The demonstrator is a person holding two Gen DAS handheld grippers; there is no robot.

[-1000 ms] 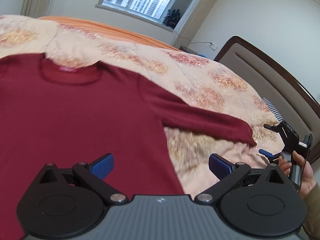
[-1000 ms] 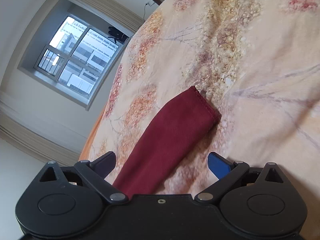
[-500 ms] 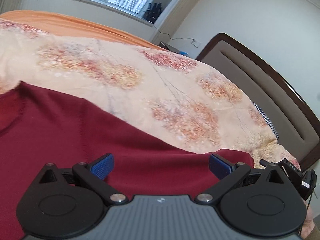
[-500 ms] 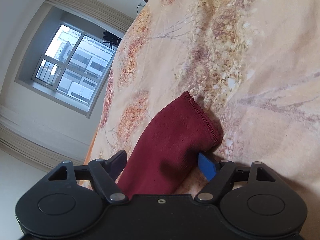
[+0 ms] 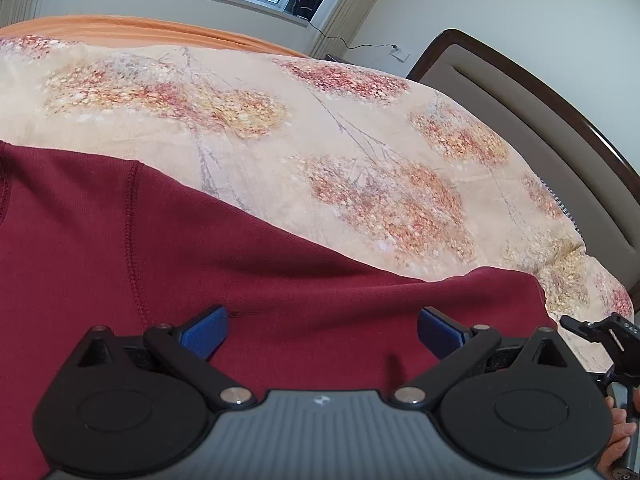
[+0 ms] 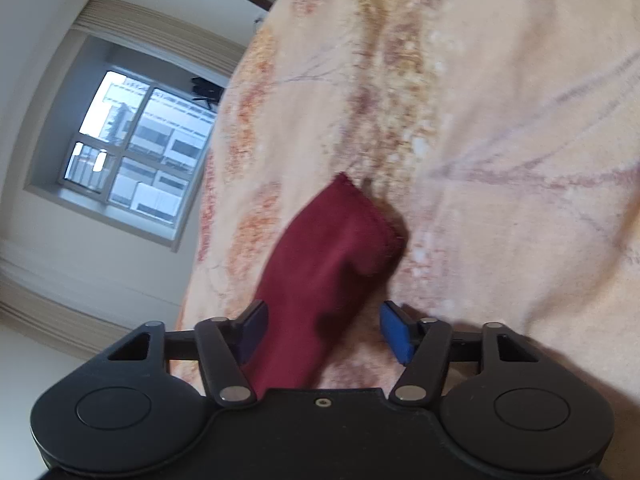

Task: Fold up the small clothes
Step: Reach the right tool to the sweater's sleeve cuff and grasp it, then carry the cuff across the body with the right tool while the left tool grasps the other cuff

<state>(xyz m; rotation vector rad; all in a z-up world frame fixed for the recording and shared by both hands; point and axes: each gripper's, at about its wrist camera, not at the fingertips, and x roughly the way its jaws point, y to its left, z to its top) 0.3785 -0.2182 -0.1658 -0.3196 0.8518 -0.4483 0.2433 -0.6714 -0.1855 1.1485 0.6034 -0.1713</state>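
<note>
A: Status on the left gripper (image 5: 322, 332)?

B: Jaws spread wide, nothing between the blue pads (image 5: 204, 336). It hangs low over the red sweater (image 5: 160, 264), right about where the sleeve (image 5: 380, 296) leaves the body. Shoulder seam (image 5: 130, 240) runs just left of the left pad.

A: Where's the sweater overall?

B: Flat on the bed, on the floral duvet (image 5: 360, 152). Body fills the left and lower part of the left view; the sleeve runs out to the right toward the headboard (image 5: 540, 120).

A: Right gripper (image 6: 320, 330)?

B: Jaws part open, straddling the sleeve near its cuff (image 6: 360, 216). The left pad (image 6: 254, 330) looks to be against the fabric edge; the right pad (image 6: 396, 336) is clear of it, with duvet showing in the gap. Not pinching. Frame is motion-blurred, so contact on the left is not certain.

A: Cuff state?

B: Cuff end sticks out ahead of the pads, slightly bunched, casting a shadow on the duvet. Can't tell if it's lifted or just rumpled.

A: Anything else in frame?

B: Window (image 6: 136, 156) on the far wall in both views, orange sheet (image 5: 140, 32) at the bed's far edge. In the left view the right gripper's tip shows at the lower right edge, past the sleeve end.
</note>
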